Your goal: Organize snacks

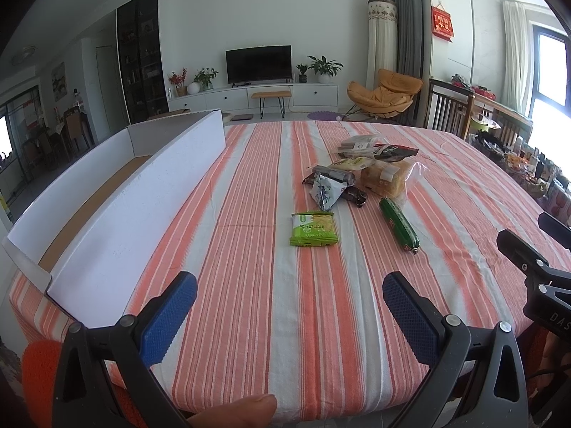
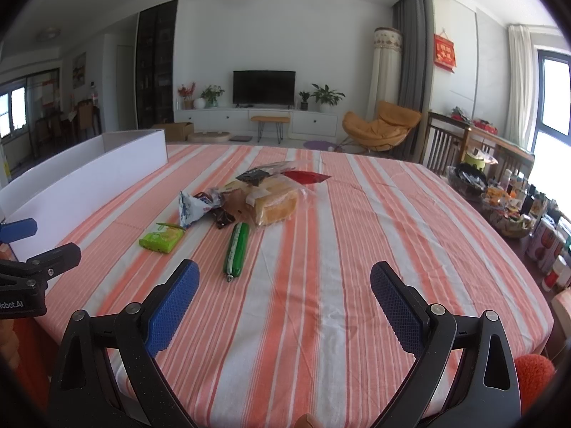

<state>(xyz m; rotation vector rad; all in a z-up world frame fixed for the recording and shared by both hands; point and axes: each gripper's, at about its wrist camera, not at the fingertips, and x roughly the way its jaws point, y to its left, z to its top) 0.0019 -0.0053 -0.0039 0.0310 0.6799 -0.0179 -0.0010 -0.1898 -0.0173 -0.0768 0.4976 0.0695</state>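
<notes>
A pile of snacks lies mid-table on the striped cloth: a green cracker packet (image 1: 314, 229) (image 2: 161, 237), a green sausage stick (image 1: 398, 223) (image 2: 236, 248), a bagged bread loaf (image 1: 387, 174) (image 2: 276, 205), a white-blue pouch (image 1: 325, 192) (image 2: 189, 209) and dark wrappers. A long white cardboard box (image 1: 135, 192) (image 2: 82, 182) stands open along the table's left side. My left gripper (image 1: 289, 292) is open and empty, near the table's front edge, short of the cracker packet. My right gripper (image 2: 284, 285) is open and empty, right of the sausage stick.
The striped table (image 2: 357, 249) ends close in front of both grippers. The right gripper shows at the right edge of the left wrist view (image 1: 528, 256). A side table with bottles and baskets (image 2: 517, 207) stands to the right. Wooden chairs (image 2: 449, 146) stand beyond the far right edge.
</notes>
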